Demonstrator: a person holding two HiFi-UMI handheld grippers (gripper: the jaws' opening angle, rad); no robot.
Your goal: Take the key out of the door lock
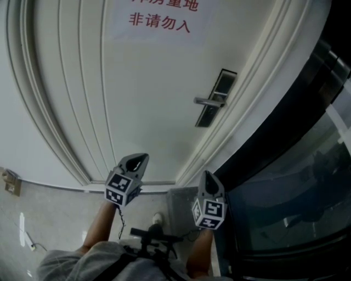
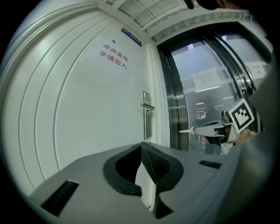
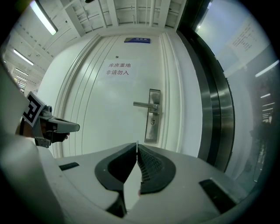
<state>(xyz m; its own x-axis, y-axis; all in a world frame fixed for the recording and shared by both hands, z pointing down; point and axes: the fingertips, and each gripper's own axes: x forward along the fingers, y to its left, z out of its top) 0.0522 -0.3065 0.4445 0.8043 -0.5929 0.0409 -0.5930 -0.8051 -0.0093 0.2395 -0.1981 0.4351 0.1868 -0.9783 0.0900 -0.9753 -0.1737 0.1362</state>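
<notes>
A white door (image 1: 142,88) fills the head view, with a silver lock plate (image 1: 216,99) and lever handle (image 1: 208,101) near its right edge. In the right gripper view the lock plate (image 3: 153,116) shows a small keyhole (image 3: 152,122) under the lever; a key there is too small to make out. My left gripper (image 1: 141,159) and right gripper (image 1: 208,175) are held side by side, well short of the door, both pointing at it. The left gripper (image 2: 141,144) has its jaws together with nothing in them. The right gripper (image 3: 137,146) is likewise shut and holds nothing.
A sheet with red print (image 1: 159,16) is stuck on the door above the lock. A dark metal frame and glass wall (image 1: 296,164) run along the door's right side. A wall socket (image 1: 11,184) sits low at the left. The person's forearms (image 1: 101,225) are below.
</notes>
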